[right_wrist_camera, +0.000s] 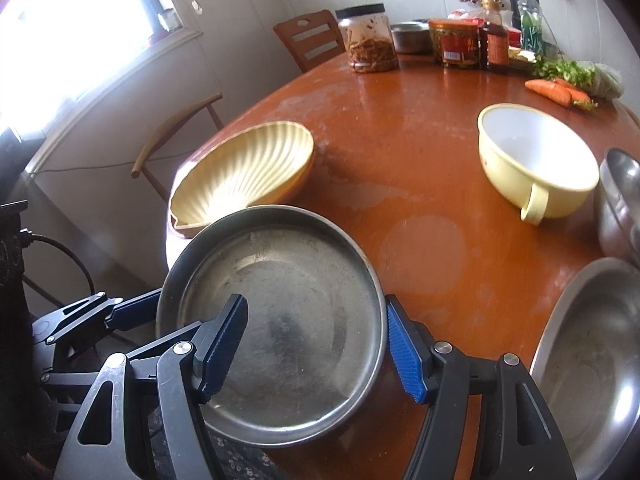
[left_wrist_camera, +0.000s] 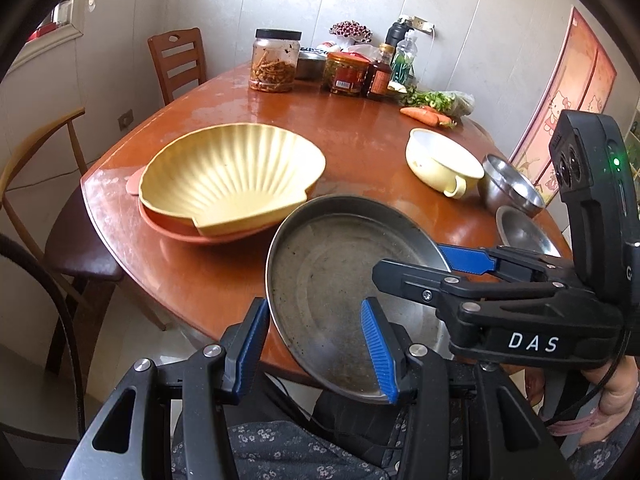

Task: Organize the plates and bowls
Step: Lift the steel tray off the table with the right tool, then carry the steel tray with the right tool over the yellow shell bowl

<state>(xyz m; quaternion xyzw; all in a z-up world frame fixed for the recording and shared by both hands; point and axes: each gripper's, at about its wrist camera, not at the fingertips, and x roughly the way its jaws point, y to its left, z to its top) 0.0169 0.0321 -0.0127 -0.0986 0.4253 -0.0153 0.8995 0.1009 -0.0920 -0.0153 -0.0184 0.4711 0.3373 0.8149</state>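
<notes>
Holding a round steel pan (left_wrist_camera: 340, 296) between both claws, we have it tilted over the near edge of the table (left_wrist_camera: 360, 132). Our left claw (left_wrist_camera: 316, 346) stands open across the pan's left rim: one blue finger is outside the wall, the other over the pan's floor, with a clear gap between them. Our right claw (right_wrist_camera: 318, 346) is likewise spread wide across the pan's right rim, its left finger inside the pan and its right finger outside the wall. We cannot tell whether either claw's pads press the metal.

Behind the pan, to its left, the yellow shell dish (left_wrist_camera: 232, 176) sits nested on a pink dish (left_wrist_camera: 180, 228). Further right stands the cream bowl (left_wrist_camera: 442, 162) with its handle toward us. Just beside it is a steel bowl (left_wrist_camera: 510, 186), and nearer us a second steel dish (left_wrist_camera: 524, 230), which in the right wrist view fills the lower right corner.

At the far edge of the table stand a jar (left_wrist_camera: 276, 60) with a black lid, a red-labelled jar (left_wrist_camera: 346, 74), a sauce bottle (left_wrist_camera: 380, 76), greens (left_wrist_camera: 434, 100) and a carrot (left_wrist_camera: 424, 116). Wooden chairs (left_wrist_camera: 178, 62) stand around the left side.
</notes>
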